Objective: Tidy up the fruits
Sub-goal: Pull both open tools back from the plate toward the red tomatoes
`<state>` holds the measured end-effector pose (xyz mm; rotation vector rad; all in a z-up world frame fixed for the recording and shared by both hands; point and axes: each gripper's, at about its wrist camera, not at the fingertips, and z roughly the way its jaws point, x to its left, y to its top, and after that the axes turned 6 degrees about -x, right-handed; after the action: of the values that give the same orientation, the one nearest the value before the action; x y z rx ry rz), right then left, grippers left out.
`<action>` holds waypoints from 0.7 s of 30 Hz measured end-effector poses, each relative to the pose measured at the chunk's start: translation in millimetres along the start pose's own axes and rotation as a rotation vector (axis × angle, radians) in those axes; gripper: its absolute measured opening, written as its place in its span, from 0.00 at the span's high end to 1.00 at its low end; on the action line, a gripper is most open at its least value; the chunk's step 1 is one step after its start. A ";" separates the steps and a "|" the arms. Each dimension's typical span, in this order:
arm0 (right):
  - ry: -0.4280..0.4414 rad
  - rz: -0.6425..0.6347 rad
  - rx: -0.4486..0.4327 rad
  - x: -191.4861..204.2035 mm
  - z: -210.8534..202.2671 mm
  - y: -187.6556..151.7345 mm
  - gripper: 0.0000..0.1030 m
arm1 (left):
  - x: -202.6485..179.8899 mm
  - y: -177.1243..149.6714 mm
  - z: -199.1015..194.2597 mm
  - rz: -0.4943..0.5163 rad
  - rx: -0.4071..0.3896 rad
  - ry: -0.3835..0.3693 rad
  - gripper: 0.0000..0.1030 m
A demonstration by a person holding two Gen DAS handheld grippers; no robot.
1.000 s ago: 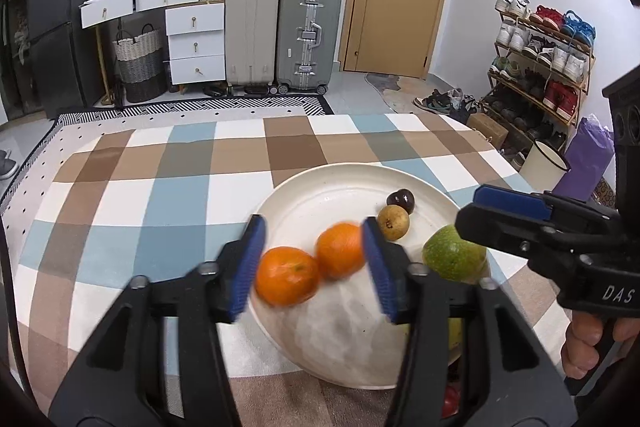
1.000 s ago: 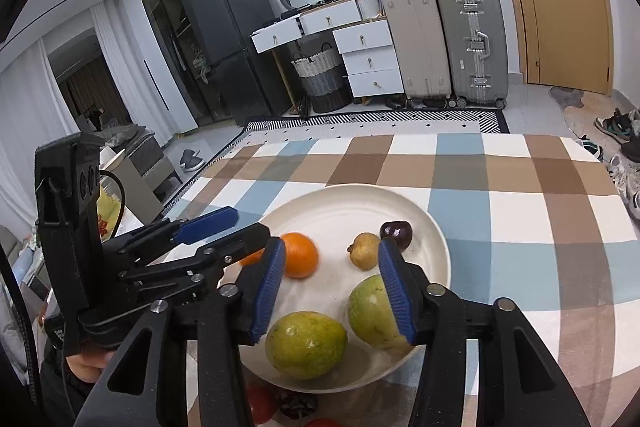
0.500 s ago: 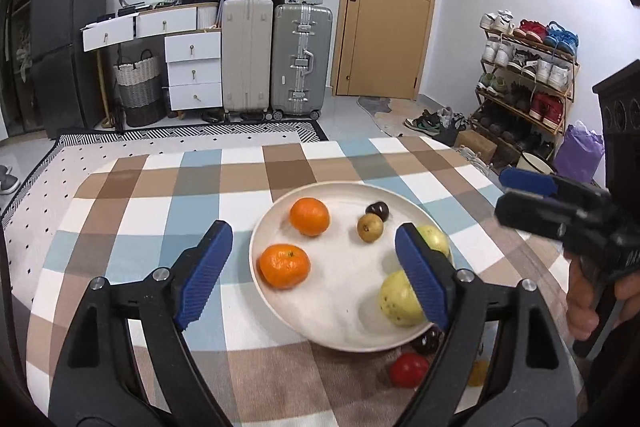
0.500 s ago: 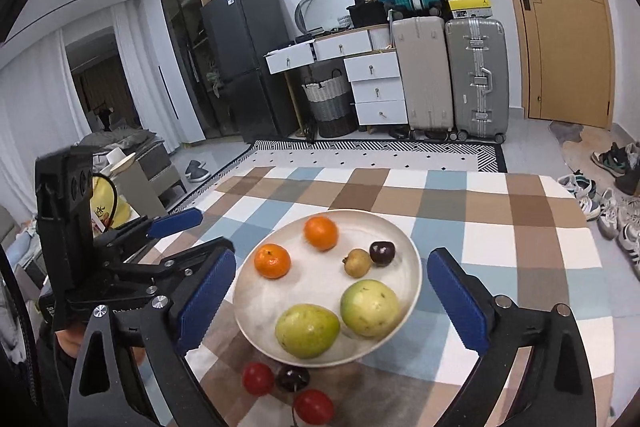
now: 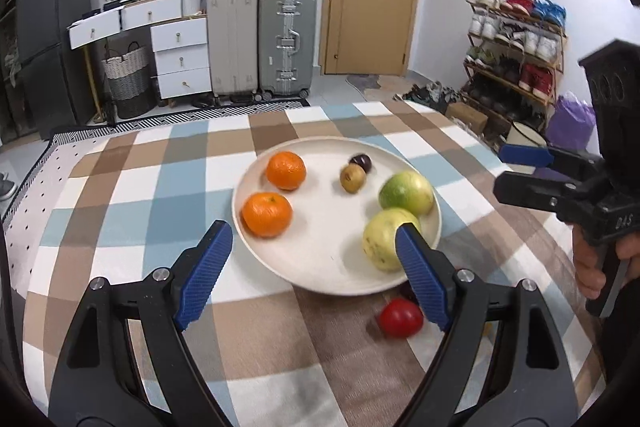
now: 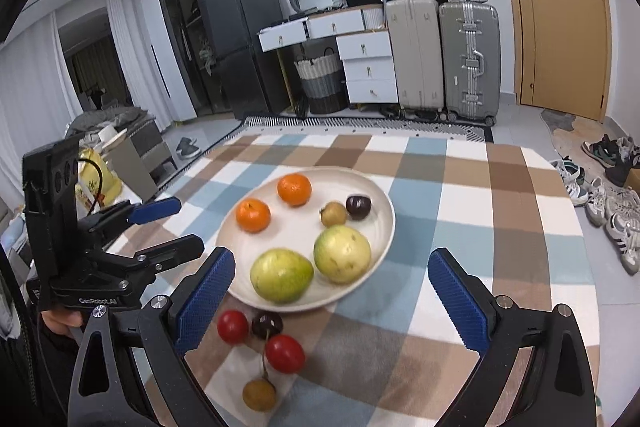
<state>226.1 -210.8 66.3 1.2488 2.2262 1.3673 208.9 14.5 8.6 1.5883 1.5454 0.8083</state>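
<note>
Worktop: checked cloth (image 6: 460, 211) in brown, blue and white.
Left claw (image 5: 316, 273): jaws wide apart, holding nothing.
Right claw (image 6: 332, 297): spread wide, empty.
Loose fruit: two red ones (image 6: 232, 325), a dark one (image 6: 267, 325) and a brownish one (image 6: 259, 394) on the cloth, just before the plate.
Plate (image 6: 376, 195): two green fruits (image 6: 281, 275), two oranges (image 6: 253, 215), a small brown fruit (image 6: 333, 214) touching a dark one.
Behind: suitcases (image 6: 468, 61), door.

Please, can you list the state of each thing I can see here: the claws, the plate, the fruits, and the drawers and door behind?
left claw: open, empty
right claw: open, empty
plate: on the checked cloth, holding six fruits
two oranges: on the plate, apart
four small fruits: on the cloth, off the plate
top drawers: pulled out
door: shut
</note>
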 end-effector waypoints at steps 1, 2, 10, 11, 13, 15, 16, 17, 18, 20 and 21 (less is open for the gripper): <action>0.003 -0.003 0.009 0.3 0.5 -2.1 0.04 | -1.9 -0.5 1.5 0.004 0.003 -0.005 0.20; 0.005 -0.008 0.023 1.3 1.2 -4.6 0.04 | -4.1 -3.6 0.3 0.005 0.008 -0.017 0.20; 0.032 -0.061 0.130 8.2 14.7 -28.6 0.04 | -12.5 -20.3 10.8 0.020 0.074 -0.058 0.20; 0.034 -0.067 0.134 8.7 16.4 -30.3 0.04 | -13.8 -21.9 11.5 0.025 0.077 -0.058 0.20; 0.034 -0.080 0.144 9.7 19.1 -33.4 0.05 | -13.5 -23.8 13.5 0.020 0.084 -0.060 0.20; 0.023 -0.091 0.152 8.5 21.5 -36.5 0.06 | -13.2 -25.8 16.3 0.011 0.103 -0.071 0.20; 0.012 -0.096 0.161 6.8 22.7 -37.8 0.07 | -13.4 -26.6 16.7 0.009 0.108 -0.077 0.20; 0.006 -0.098 0.167 5.3 23.4 -38.5 0.08 | -13.4 -26.8 17.5 0.010 0.112 -0.083 0.20; 0.003 -0.096 0.173 2.5 24.1 -38.8 0.08 | -14.4 -27.4 17.8 0.014 0.115 -0.090 0.20; -0.007 -0.089 0.188 -4.2 25.3 -40.2 0.12 | -16.7 -29.6 20.5 0.021 0.133 -0.104 0.20; -0.013 -0.087 0.194 -6.7 25.7 -41.1 0.14 | -18.1 -31.0 22.6 0.025 0.145 -0.114 0.20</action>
<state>223.1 -208.2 17.5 1.1999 2.4215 1.1314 211.1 -6.3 -28.2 1.7305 1.5338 0.6189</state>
